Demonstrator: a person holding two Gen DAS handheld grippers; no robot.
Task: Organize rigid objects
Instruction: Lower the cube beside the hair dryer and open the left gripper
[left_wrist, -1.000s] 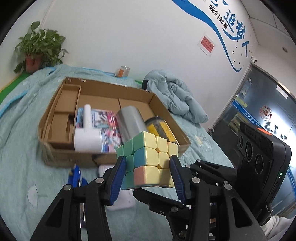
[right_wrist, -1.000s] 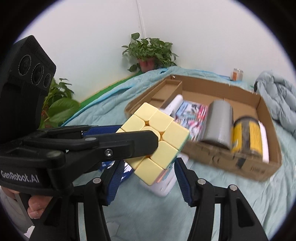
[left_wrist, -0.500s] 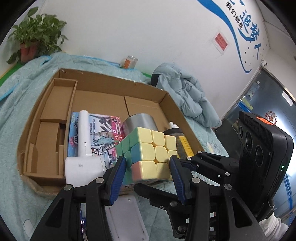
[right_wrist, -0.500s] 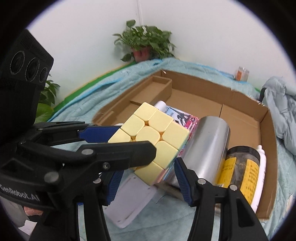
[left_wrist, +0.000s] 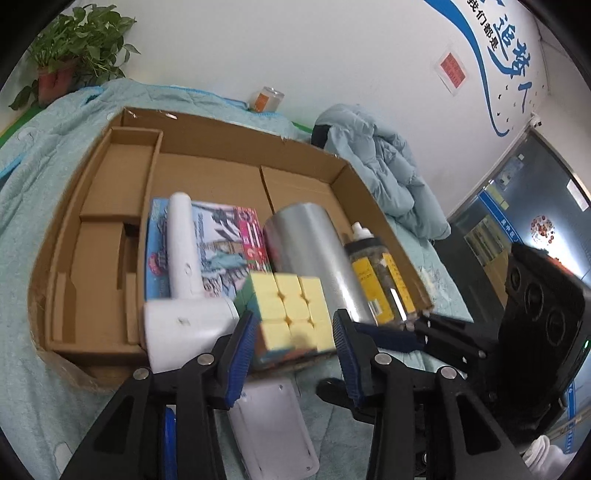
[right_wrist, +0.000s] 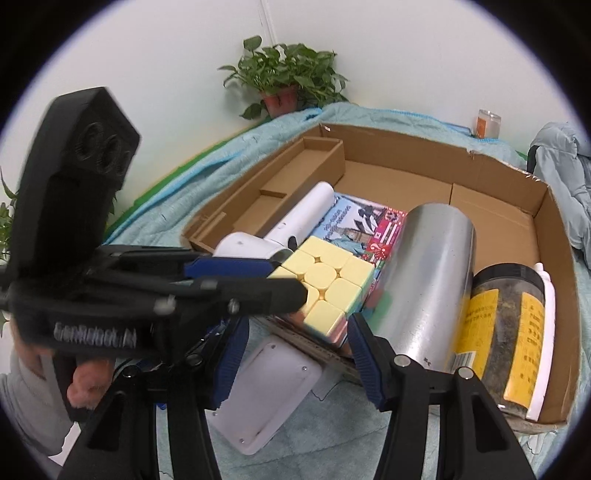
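My left gripper (left_wrist: 291, 339) is shut on a pastel puzzle cube (left_wrist: 291, 314), yellow face up, and holds it over the near edge of the cardboard box (left_wrist: 221, 136), between the white hair dryer (left_wrist: 184, 280) and the silver cylinder (left_wrist: 314, 258). In the right wrist view the cube (right_wrist: 325, 284) sits in the left gripper's fingers (right_wrist: 229, 266). My right gripper (right_wrist: 295, 350) is open and empty just in front of the box (right_wrist: 406, 144).
The box also holds a colourful book (left_wrist: 221, 236), a yellow-labelled jar (right_wrist: 506, 321) and a white bottle (right_wrist: 543, 350). A white flat device (right_wrist: 266, 391) lies on the teal blanket before the box. A blue jacket (left_wrist: 384, 166) lies right; a potted plant (right_wrist: 284, 81) stands behind.
The left gripper has carried the cube forward and down to the box's near edge, tilting its yellow face up. Both grippers have come closer to the box.
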